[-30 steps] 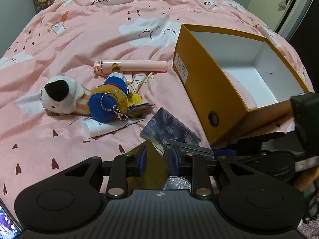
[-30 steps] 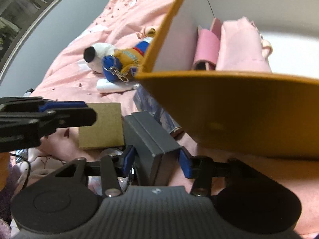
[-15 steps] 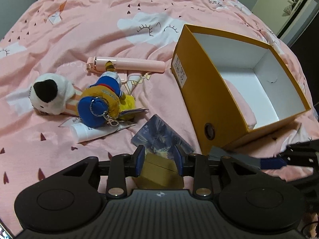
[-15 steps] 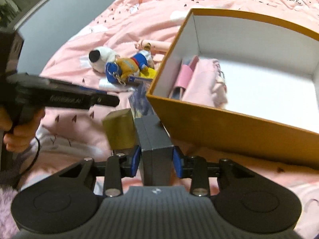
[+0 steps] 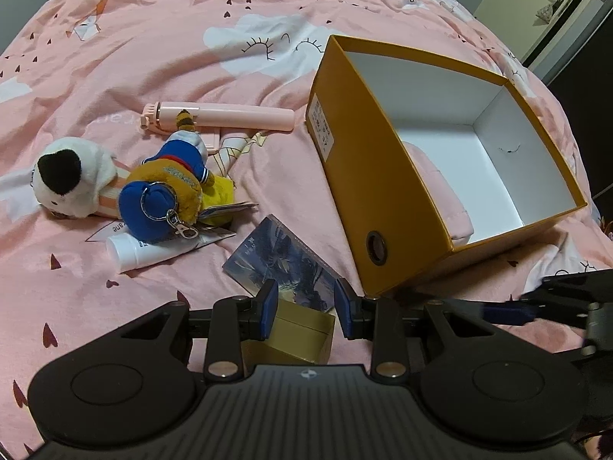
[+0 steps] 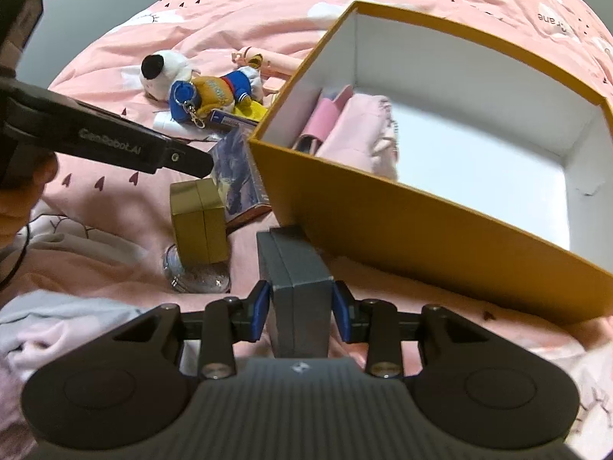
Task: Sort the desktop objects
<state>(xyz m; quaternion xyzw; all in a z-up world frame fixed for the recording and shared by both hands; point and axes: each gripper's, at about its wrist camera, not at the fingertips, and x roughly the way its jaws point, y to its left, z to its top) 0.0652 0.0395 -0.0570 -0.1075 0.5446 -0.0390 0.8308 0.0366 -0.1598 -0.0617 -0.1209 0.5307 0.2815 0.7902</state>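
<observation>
**A:** So where's everything at? Looks like the right claw (image 6: 299,315) has clamped onto the grey box (image 6: 297,268), pads flat on its two long sides, held just in front of the near wall of the orange box (image 6: 421,226).

**B:** Yep, it just finished squeezing down on it. Grey box looks stiff, card or hard shell with a seam down the middle, so I'd guess it's a lidded case. Gripping across the sides is smart; grab it by the ends and the lid might slide.

**A:** And the left claw (image 5: 305,308)?

**B:** Half open, hanging over the gold box (image 5: 295,335) on the bed (image 5: 153,57). The box sits between the pads, but I can't see them pressing it, so I'd call it not gripped. It just opened up a bit too.

**A:** Gold box any trouble?

**B:** Rigid, small, probably light. The finish looks smooth, so it could slip; I'd take it square across the flat faces. It's leaning by a glass jar (image 6: 197,274), which I'd avoid knocking.

**A:** Plush toys (image 5: 126,188) are the easy ones. Soft, grab anywhere.
</observation>
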